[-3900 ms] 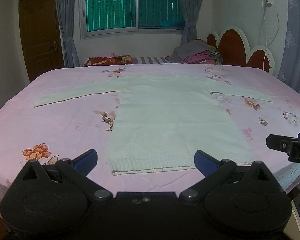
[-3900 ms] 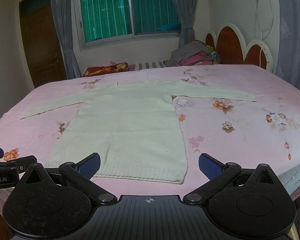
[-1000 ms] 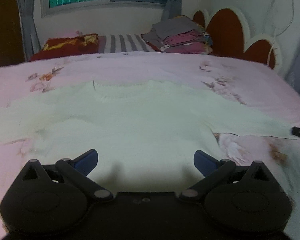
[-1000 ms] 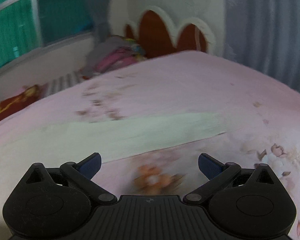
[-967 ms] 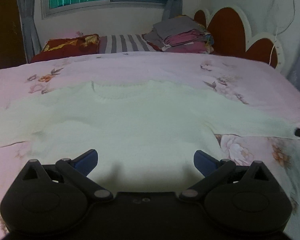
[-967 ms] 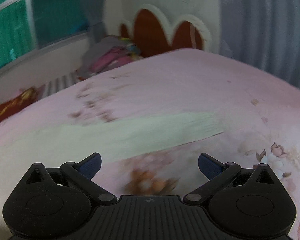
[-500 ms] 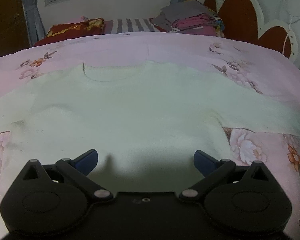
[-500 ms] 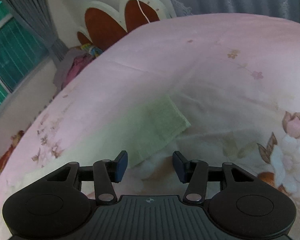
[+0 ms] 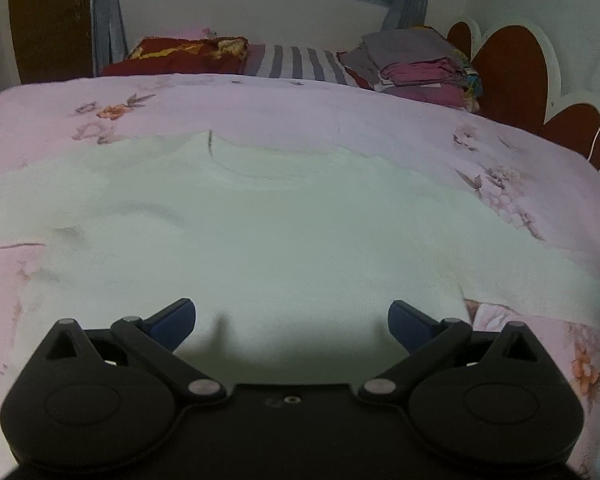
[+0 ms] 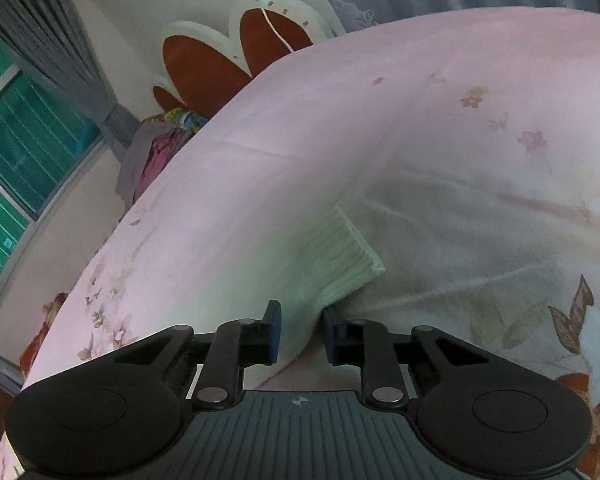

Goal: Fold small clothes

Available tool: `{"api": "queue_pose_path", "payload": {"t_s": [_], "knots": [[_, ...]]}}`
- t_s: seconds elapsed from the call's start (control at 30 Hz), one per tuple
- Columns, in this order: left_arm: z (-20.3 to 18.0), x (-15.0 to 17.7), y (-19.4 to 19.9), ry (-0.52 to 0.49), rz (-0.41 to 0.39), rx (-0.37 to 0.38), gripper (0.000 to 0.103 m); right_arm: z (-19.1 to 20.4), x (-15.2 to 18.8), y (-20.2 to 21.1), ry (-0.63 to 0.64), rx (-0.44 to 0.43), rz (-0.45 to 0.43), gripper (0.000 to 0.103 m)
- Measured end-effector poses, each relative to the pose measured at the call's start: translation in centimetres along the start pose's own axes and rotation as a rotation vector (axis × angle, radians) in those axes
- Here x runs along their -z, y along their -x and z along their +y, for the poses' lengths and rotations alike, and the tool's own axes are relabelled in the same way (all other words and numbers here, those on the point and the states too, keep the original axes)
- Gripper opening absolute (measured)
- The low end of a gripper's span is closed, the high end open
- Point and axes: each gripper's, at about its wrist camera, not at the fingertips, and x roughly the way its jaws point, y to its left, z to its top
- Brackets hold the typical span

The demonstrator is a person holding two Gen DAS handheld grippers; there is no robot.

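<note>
A pale cream knitted sweater [image 9: 260,240] lies flat on the pink floral bedsheet [image 9: 300,108], neckline toward the far side. My left gripper [image 9: 292,320] is open and empty, hovering over the sweater's chest. In the right wrist view, my right gripper [image 10: 300,330] has its jaws closed to a narrow gap around the sweater's right sleeve [image 10: 332,264], just behind the ribbed cuff. The cuff sticks out beyond the fingertips. The sleeve fabric is pinched between the pads.
A stack of folded clothes [image 9: 416,68] and striped and red pillows [image 9: 188,56] lie at the far side of the bed. A red and white headboard [image 9: 520,72] stands on the right. A window with grey curtains is behind the bed.
My right gripper has moved down onto the sleeve end and closed from wide open onto it. My left gripper has moved forward and lower over the sweater's chest, still open.
</note>
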Motion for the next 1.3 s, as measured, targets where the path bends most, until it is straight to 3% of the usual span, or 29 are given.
{"api": "queue_pose_path", "payload": {"t_s": [0.1,0.23,0.3,0.4,0.57,0.7,0.87,1.03,1.3], "knots": [[0.5,0.1,0.4,0.002,-0.006,-0.014,0.102,0.0,-0.2,-0.1,-0.016,-0.044,0.020,0.023],[1.1,0.1,0.6,0.011,-0.008,-0.040,0.102,0.2,-0.2,0.2,-0.027,-0.027,0.016,0.023],[1.5,0.1,0.8,0.012,-0.017,-0.052,0.102,-0.2,-0.6,0.5,-0.026,0.034,-0.021,0.002],[2.2,0.4,0.6,-0.004,0.000,-0.058,0.102,-1.0,-1.3,-0.2,-0.054,0.043,0.007,0.002],[4.3,1.1,1.0,-0.004,-0.008,-0.067,0.102,2.6,-1.0,-0.1,0.063,0.017,0.007,0.002],[6.6,1.2,1.1,0.001,-0.017,-0.074,0.100,7.8,1.0,-0.2,0.171,-0.098,0.056,0.002],[10.0,0.7,0.8,0.024,-0.021,-0.041,0.100,16.9,6.4,-0.1,0.367,-0.239,0.151,0.002],[13.6,0.3,0.8,0.036,-0.023,0.009,0.097,24.9,14.4,0.8,0.574,-0.335,0.220,0.002],[20.2,-0.3,1.3,0.091,-0.023,0.021,0.095,32.3,26.7,0.9,0.771,-0.420,0.281,0.002]]}}
